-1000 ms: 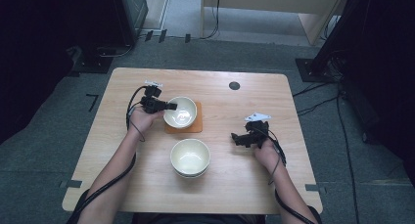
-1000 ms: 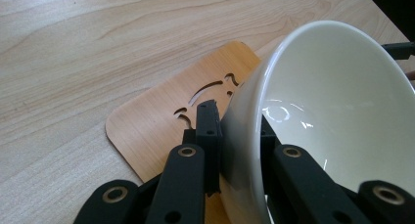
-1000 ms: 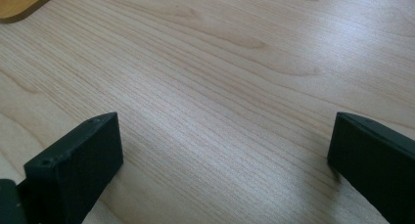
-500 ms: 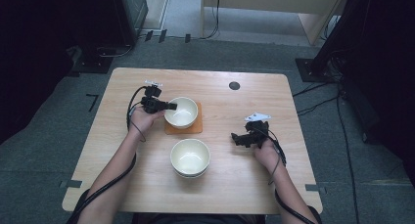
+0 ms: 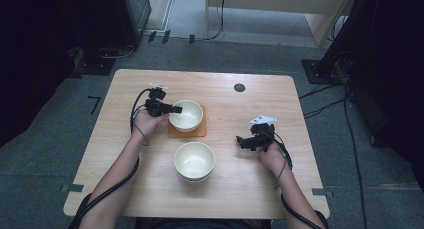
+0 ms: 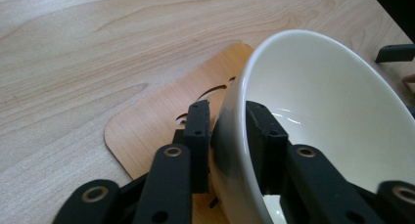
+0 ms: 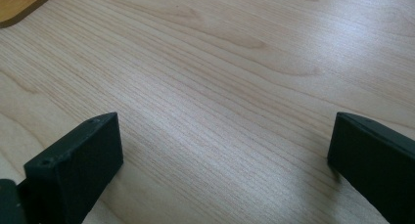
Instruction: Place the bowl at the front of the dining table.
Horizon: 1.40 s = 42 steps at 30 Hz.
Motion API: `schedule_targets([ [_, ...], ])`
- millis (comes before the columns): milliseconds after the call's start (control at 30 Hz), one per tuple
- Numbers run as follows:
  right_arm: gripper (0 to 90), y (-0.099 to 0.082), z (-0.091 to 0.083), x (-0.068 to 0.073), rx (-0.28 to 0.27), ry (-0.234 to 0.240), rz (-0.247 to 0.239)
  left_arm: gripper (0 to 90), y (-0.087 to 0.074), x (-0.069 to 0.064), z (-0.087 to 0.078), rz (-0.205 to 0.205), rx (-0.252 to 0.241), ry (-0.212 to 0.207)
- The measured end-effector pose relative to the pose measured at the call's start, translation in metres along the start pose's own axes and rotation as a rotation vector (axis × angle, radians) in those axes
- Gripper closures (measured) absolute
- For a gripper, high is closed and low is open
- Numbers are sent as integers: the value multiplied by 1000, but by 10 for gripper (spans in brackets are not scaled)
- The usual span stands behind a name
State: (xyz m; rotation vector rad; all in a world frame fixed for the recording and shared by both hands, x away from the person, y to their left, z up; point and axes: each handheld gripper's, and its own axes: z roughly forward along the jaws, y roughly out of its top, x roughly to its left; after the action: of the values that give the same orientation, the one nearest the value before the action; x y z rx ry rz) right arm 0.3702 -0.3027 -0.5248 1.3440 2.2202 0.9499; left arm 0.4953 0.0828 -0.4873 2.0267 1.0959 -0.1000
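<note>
The left forearm reaches up from the near edge of the desk (image 5: 125, 89), slanting toward the far side, with the wrist level and the hand wrapped around the left gripper (image 5: 176, 109), which points sideways toward the middle of the desk. Its jaws straddle the near wall of the white bowl (image 6: 313, 111), one outside the rim and one inside. They have just been opening, and a thin gap shows between the outer jaw and the bowl wall, so the pads no longer pinch it. The bowl sits directly ahead of this gripper on an orange coaster (image 6: 156, 126), which lies under and beyond the jaws. Just to the gripper's near right, a stack of white bowls (image 5: 194, 161) rests on the desk.

The right forearm comes up from the near edge too, wrist low, hand resting on the desk. The right gripper (image 5: 242, 141) points toward the stack, well apart from it, its jaws spread wide over bare wood with nothing between them.
</note>
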Motion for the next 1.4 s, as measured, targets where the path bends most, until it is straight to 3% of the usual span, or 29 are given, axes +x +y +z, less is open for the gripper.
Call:
schedule_targets([
  [267, 0, 0, 0, 0, 0, 0, 0, 539, -1, -4, -7, 5, 1, -4],
  [533, 0, 0, 0, 0, -1, 1, 1, 458, -4, -8, -19, -9, -1, -23],
  [800, 0, 0, 0, 0, -1, 4, 1, 410, -8, -10, -29, -21, -8, -15],
  [1400, 0, 0, 0, 0, 0, 3, 0, 399, -13, -20, -47, -16, -12, 2],
])
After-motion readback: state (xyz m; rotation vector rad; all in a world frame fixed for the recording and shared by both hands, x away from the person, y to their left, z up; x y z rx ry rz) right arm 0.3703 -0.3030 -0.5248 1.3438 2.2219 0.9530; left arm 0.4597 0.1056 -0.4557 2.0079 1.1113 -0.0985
